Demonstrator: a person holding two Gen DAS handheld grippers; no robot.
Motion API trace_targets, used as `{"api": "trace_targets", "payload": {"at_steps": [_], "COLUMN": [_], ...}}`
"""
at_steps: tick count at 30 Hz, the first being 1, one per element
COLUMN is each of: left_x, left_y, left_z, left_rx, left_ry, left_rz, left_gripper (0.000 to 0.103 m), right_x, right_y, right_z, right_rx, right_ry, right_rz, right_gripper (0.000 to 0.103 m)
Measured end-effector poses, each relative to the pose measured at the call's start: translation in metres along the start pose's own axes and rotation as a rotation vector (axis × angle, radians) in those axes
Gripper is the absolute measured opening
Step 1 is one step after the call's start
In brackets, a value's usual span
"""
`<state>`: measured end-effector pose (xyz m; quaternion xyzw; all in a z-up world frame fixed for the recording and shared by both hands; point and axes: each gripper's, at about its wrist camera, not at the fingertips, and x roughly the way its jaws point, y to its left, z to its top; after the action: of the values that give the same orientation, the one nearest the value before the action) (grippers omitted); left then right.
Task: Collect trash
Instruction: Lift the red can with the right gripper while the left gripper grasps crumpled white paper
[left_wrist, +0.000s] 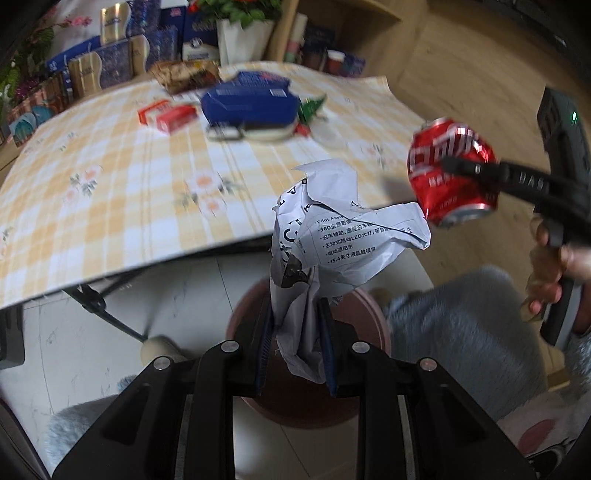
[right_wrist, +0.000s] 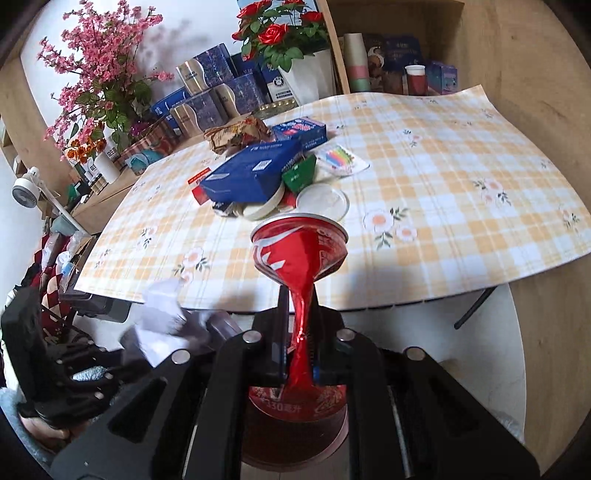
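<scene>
Trash in hand: a crumpled sheet of printed paper (left_wrist: 332, 236) and a crushed red soda can (right_wrist: 301, 258), both held off the table, past its near edge.
Left gripper (left_wrist: 295, 339): jaws narrow, clamped on the lower tail of the crumpled paper; the wad stands up above the fingers.
Right gripper (right_wrist: 299, 332): jaws nearly together, pinching the can's flattened middle; the can's top flares out above the pads and its base shows below them.
Bin: a round reddish-brown bin (left_wrist: 369, 314) sits on the pale floor under both grippers, just off the table's near edge.
Table: a yellow plaid cloth with flower prints (right_wrist: 443, 206) covers it.
Trash left on table: a blue carton (right_wrist: 251, 173), a red-and-white packet (left_wrist: 166, 114), a green wrapper (right_wrist: 299, 175), a white round lid (right_wrist: 323, 201) and a crumpled brown wrapper (right_wrist: 236, 134), clustered toward the far edge.
Person: a hand (left_wrist: 550, 266) grips the right gripper's handle; grey fuzzy sleeve below it.
</scene>
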<state>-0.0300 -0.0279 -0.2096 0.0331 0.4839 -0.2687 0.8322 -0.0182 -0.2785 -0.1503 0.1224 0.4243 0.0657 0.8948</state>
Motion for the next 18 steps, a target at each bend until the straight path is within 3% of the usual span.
{"api": "trace_targets", "payload": {"at_steps": [18], "left_x": [0.077], "left_y": [-0.003], "left_z": [-0.03], "left_rx": [0.052], "left_ry": [0.252], "left_rz": [-0.004], "left_gripper": [0.024], "right_x": [0.003], "right_y": [-0.023], "right_z": [-0.018], "right_rx": [0.061], "right_ry": [0.02], "right_rz": [-0.001], "right_gripper": [0.013]}}
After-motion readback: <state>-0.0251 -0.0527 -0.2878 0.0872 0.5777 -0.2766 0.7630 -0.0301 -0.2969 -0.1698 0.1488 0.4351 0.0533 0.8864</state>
